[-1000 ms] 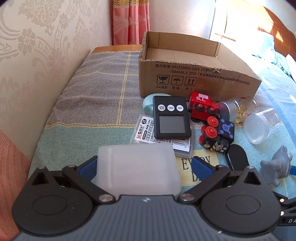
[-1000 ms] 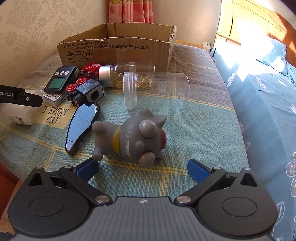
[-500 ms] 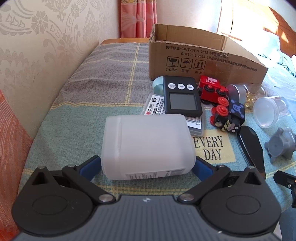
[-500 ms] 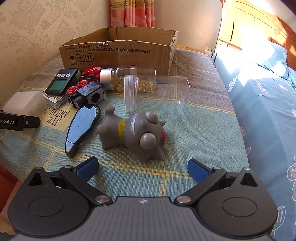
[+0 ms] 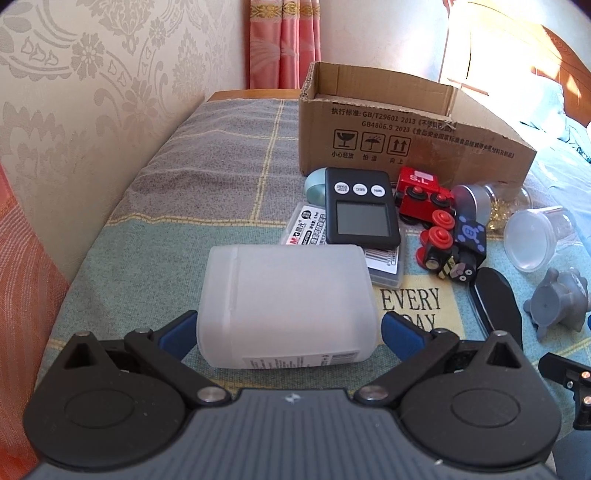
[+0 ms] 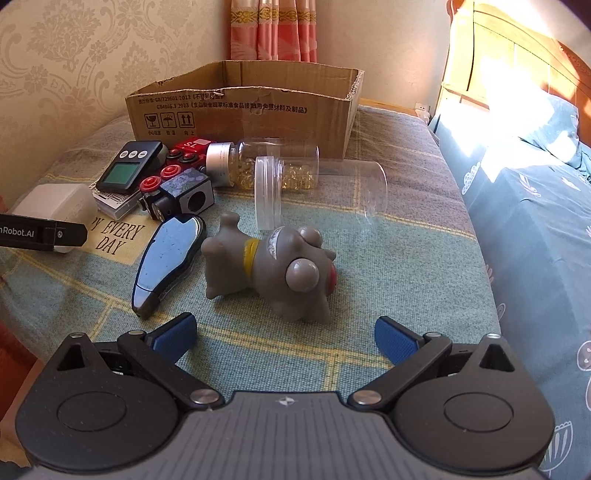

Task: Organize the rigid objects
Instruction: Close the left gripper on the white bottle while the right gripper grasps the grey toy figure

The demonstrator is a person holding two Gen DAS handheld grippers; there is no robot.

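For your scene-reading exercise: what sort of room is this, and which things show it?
Probably a bedroom: a wooden headboard with a pillow, a patterned blue bedsheet, and curtains against wallpaper.

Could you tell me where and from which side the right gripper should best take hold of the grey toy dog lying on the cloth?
Probably the grey toy dog is best gripped across its narrow body at the yellow collar, coming from above. It lies on its side, head toward the right gripper, and the bulging head looks too wide and rounded. The open fingers would need to turn to straddle the body.
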